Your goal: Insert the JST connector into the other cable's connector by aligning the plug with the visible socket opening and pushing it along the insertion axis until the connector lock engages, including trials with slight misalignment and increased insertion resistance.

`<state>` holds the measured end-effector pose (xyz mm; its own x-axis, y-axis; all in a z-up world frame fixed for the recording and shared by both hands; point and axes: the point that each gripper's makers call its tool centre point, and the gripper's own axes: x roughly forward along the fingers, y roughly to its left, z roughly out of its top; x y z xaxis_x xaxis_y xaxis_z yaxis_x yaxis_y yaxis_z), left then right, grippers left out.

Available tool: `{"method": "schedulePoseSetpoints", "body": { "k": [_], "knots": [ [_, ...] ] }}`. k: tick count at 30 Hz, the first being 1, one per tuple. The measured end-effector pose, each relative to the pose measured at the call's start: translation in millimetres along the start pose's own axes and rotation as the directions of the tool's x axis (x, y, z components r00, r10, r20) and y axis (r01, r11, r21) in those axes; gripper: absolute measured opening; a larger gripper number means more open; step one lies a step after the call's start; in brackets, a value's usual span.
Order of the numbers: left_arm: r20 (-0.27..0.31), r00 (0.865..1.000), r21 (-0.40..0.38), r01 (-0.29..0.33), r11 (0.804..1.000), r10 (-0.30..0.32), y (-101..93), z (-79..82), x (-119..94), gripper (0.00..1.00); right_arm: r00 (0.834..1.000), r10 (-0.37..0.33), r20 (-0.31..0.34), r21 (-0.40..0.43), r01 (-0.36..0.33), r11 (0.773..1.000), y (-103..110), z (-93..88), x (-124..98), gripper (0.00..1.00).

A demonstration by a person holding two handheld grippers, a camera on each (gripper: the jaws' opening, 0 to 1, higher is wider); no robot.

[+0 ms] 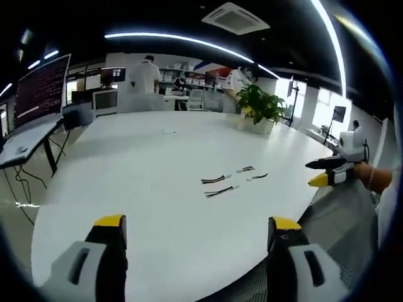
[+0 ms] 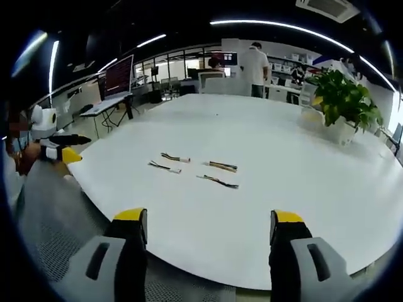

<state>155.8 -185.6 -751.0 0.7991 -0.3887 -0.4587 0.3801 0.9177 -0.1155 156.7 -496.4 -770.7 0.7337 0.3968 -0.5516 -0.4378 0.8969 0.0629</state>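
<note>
Cables, four short ones, scattered mid-tabletop (image 1: 157, 182) in the left gripper view: one pair (image 1: 218, 185) nearer, another pair (image 1: 250, 173) just beyond. Left gripper (image 1: 196, 229) low in front, jaws wide and empty, well short of them. Right gripper (image 1: 327, 173) at the far right edge, held off the table's rim, jaws near-closed, gripping nothing. Potted plant (image 1: 259, 106) beyond.

Same four cables (image 2: 195, 170) across the white tabletop (image 2: 283, 189) in the right gripper view. Right gripper (image 2: 208, 229) jaws spread wide, empty. Left gripper (image 2: 63, 148) at far left.
</note>
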Motion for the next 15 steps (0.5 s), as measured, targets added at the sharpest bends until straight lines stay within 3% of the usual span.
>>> {"method": "schedulePoseSetpoints", "body": {
  "k": [7, 15],
  "knots": [
    [-0.013, 0.999, 0.053, 0.036, 0.998, -0.035, -2.0, 10.6, 13, 0.92, 0.998, 0.044, -0.043, -0.005, -0.044, 0.999, 5, -3.2, 1, 0.75],
    [-0.013, 0.998, 0.109, 0.055, 0.992, -0.054, -1.0, 23.5, 24, 0.91, 0.999, 0.035, -0.041, -0.079, -0.038, 0.996, -7, 12.3, 10, 0.71]
  ]
}}
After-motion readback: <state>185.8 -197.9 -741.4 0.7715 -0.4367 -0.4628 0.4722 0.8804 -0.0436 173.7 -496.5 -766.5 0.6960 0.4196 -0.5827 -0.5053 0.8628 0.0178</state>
